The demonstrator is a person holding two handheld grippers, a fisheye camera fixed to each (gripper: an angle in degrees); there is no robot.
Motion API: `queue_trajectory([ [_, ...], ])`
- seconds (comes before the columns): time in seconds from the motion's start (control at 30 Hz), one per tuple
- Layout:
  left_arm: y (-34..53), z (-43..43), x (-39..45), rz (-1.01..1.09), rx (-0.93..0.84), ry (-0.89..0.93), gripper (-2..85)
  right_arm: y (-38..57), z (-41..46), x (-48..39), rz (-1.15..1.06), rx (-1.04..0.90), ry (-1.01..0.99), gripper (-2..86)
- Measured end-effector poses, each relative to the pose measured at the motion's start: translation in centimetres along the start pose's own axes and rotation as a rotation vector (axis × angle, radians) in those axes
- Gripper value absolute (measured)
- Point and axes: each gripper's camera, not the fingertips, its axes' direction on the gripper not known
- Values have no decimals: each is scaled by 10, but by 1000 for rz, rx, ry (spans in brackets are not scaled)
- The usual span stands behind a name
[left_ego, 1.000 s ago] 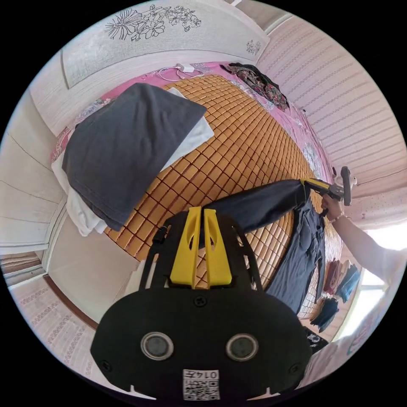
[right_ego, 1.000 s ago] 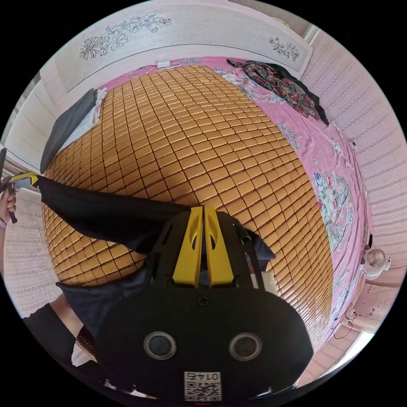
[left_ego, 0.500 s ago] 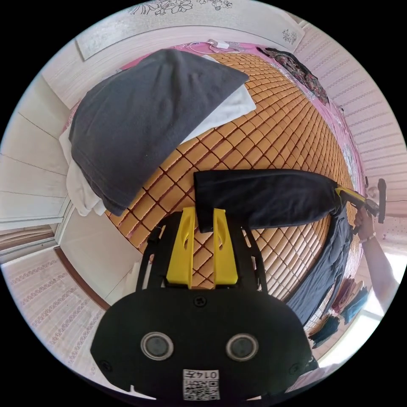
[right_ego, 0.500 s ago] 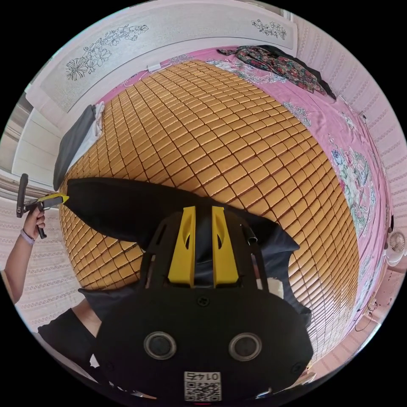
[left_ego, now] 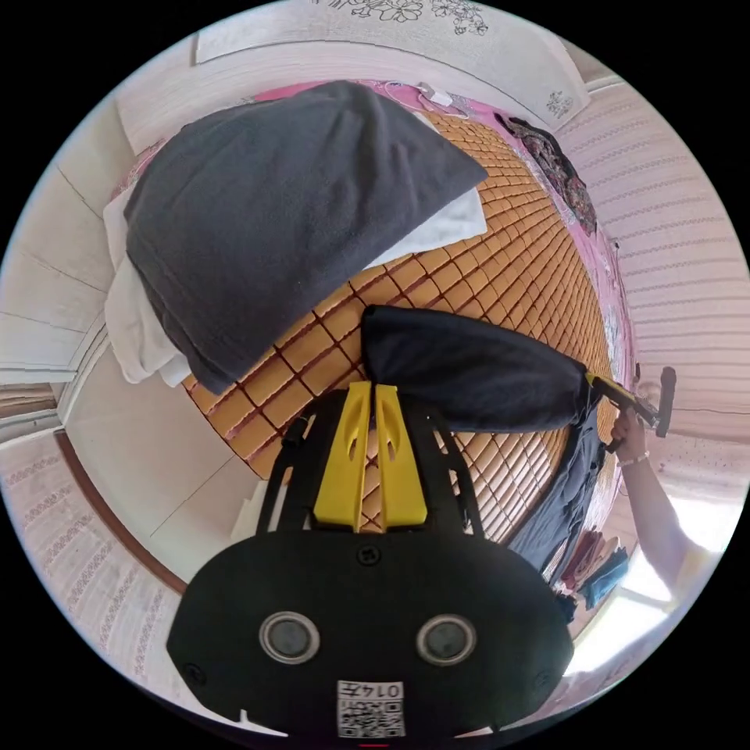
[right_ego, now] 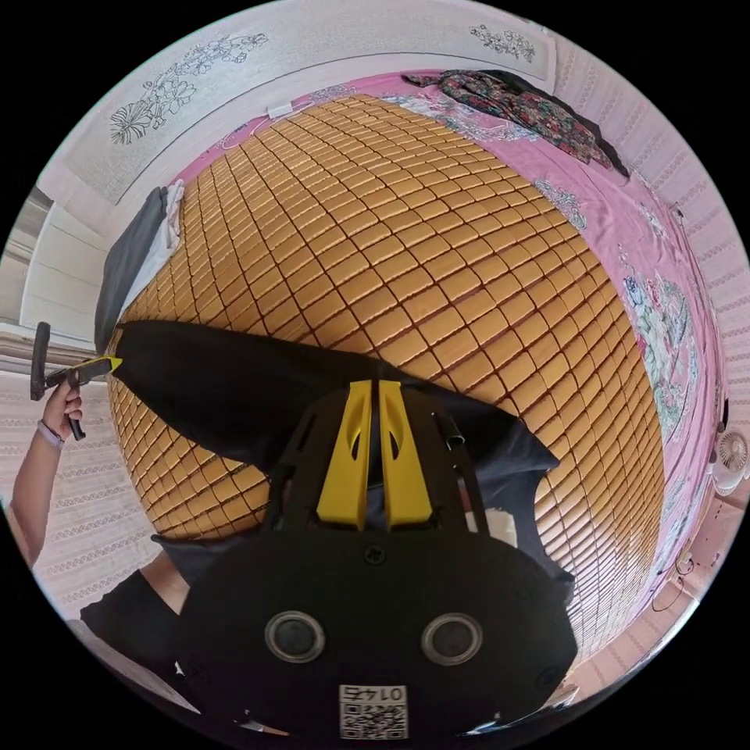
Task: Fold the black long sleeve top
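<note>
Left gripper (left_ego: 373,388): yellow jaws nearly together with a thin slit between them, and whether cloth is nipped at the tips I cannot tell from its own view. In the right gripper view that same tool sits at the far left, held in a hand (right_ego: 62,406), its yellow tip touching the sleeve end.

Black long sleeve top (left_ego: 476,375): matte, soft knit. One sleeve is stretched as a flat, slightly bulging band between the two tools, over the woven bamboo mat (left_ego: 508,258) — glossy amber tiles in a grid with dark seams. The body of the top hangs limp past the mat's edge, below the right gripper seen at the right of the left gripper view.

Right gripper (right_ego: 373,387): jaws pressed close, dark cloth showing in the narrow gap between them — clamped on the top at the shoulder end.

Folded dark grey garment (left_ego: 273,211): fleecy, broad, wedge-shaped, lying on folded white cloth (left_ego: 133,328) at the mat's corner.

Pink floral bedsheet (right_ego: 625,258): smooth, under the mat. A crumpled floral garment (right_ego: 523,101) lies on it near the pale headboard (right_ego: 234,55) with line-drawn flowers.
</note>
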Motion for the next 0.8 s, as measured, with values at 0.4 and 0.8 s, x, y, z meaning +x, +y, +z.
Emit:
queue_trajectory([
  [0.4,137,6,135,479,-52,-55,44,232,-137,56,329,56,27,11],
  [0.8,324,169,305,980,-418,-178,-6,442,-152,-32,495,-369,-8,4],
])
